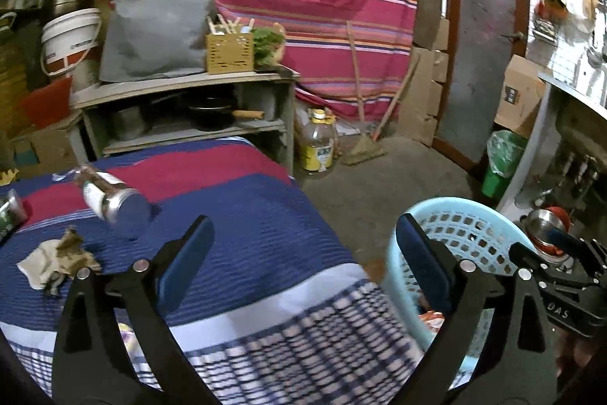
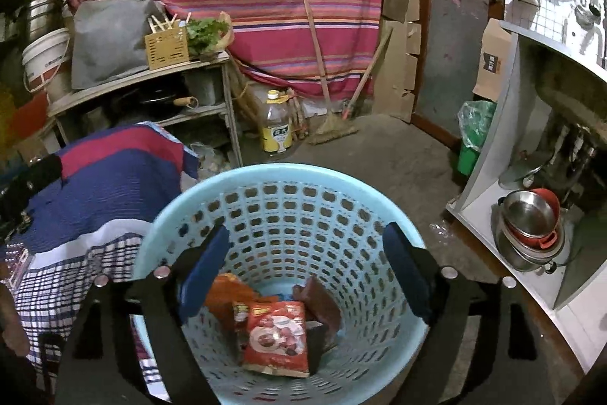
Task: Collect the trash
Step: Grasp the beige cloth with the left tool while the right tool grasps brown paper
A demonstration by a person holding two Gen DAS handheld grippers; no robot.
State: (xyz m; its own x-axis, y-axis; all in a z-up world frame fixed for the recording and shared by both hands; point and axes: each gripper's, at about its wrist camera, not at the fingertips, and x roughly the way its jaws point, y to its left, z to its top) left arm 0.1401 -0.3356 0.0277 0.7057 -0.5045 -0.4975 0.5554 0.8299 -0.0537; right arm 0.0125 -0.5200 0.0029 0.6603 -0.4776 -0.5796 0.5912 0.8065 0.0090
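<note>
A light blue perforated basket (image 2: 288, 185) stands on the floor beside the bed; it also shows in the left wrist view (image 1: 466, 211). Inside lie a red snack packet (image 2: 277, 340), an orange wrapper (image 2: 224, 295) and a brown wrapper (image 2: 322, 302). My right gripper (image 2: 303, 272) is open and empty above the basket's mouth. My left gripper (image 1: 303, 253) is open and empty over the bed's edge. On the striped blanket (image 1: 246, 215) lie a crumpled paper scrap (image 1: 57, 262), a bottle (image 1: 108, 192) and a can (image 1: 11, 211) at the left edge.
A shelf unit (image 1: 182, 82) with pans stands behind the bed. An oil jug (image 1: 318, 139), a broom (image 1: 360, 147) and a green bin (image 1: 500, 158) are on the floor. Steel bowls (image 2: 531, 226) sit under a counter at the right.
</note>
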